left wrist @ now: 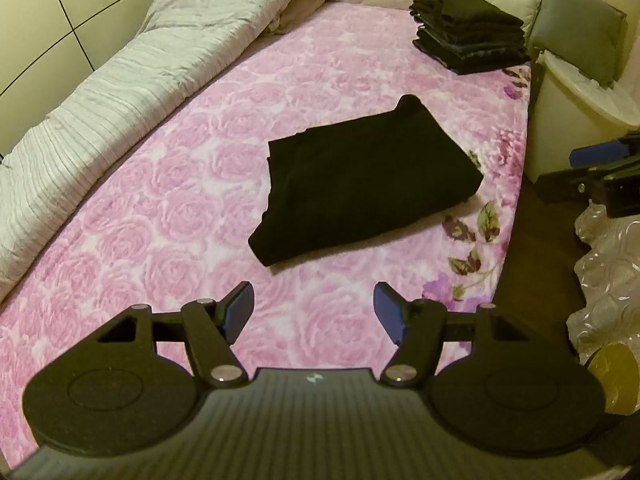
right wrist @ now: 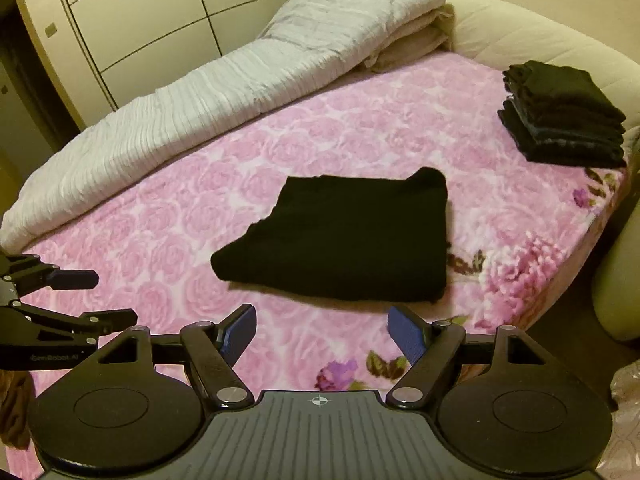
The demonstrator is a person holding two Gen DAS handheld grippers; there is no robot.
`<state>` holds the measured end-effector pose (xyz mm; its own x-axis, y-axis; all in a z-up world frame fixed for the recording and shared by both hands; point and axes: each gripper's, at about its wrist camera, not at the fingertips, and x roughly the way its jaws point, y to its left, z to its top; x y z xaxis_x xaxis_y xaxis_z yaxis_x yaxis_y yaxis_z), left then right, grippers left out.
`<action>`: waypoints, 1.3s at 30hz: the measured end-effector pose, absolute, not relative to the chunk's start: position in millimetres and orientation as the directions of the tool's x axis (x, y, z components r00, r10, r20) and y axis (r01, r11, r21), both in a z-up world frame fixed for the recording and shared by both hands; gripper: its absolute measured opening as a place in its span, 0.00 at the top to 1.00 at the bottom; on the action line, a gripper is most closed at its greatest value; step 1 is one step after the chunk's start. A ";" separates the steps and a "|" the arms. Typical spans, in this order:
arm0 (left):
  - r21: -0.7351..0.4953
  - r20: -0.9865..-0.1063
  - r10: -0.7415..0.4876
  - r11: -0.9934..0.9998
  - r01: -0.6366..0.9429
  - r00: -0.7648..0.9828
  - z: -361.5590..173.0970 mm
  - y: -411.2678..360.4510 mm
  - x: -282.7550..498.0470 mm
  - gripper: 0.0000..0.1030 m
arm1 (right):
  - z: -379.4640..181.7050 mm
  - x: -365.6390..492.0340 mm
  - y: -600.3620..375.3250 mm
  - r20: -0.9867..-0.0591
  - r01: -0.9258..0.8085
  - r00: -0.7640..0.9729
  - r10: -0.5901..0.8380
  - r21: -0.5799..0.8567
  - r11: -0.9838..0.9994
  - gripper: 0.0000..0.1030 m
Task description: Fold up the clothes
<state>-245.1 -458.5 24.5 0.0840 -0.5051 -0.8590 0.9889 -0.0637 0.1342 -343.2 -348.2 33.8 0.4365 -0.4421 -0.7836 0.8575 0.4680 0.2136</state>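
Observation:
A folded black garment [left wrist: 360, 184] lies flat on the pink rose-patterned bed cover [left wrist: 192, 184]; it also shows in the right wrist view [right wrist: 348, 240]. A stack of folded black clothes [left wrist: 470, 36] sits at the bed's far right corner, seen too in the right wrist view [right wrist: 560, 116]. My left gripper [left wrist: 314, 312] is open and empty, hovering short of the garment's near edge. My right gripper [right wrist: 322, 334] is open and empty, also just short of the garment. The left gripper's open fingers [right wrist: 76, 278] show at the left edge of the right wrist view.
A rolled white quilt [left wrist: 120, 96] runs along the bed's left side by the wardrobe [right wrist: 132, 20]. A grey pillow [left wrist: 576, 24] and a white bin [left wrist: 580, 120] stand right of the bed. The bed's right edge drops to a dark floor [left wrist: 536, 260].

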 end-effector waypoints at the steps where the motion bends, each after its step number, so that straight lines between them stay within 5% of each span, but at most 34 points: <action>1: 0.135 -0.857 -0.508 -0.067 0.989 0.083 25.2 -458.3 -245.8 0.40 | 34.5 -344.3 -347.8 -0.783 0.860 0.433 -0.446 0.210 0.466 0.26; 24: 0.213 -0.860 -0.502 -0.203 0.956 0.086 -32.7 -494.2 -256.5 0.40 | 4.4 -390.9 -375.0 -0.815 0.883 0.354 -0.460 0.129 0.451 0.26; 29: 0.175 -0.876 -0.482 -0.284 0.943 0.017 -59.3 -554.7 -286.8 0.40 | -32.9 -423.4 -436.7 -0.788 0.828 0.499 -0.361 0.309 0.468 0.26; 39: 0.047 -0.940 -0.324 -0.441 0.896 -0.111 -140.9 -706.6 -341.0 0.40 | -161.7 -440.0 -545.9 -0.733 0.576 0.677 0.071 0.588 0.568 0.26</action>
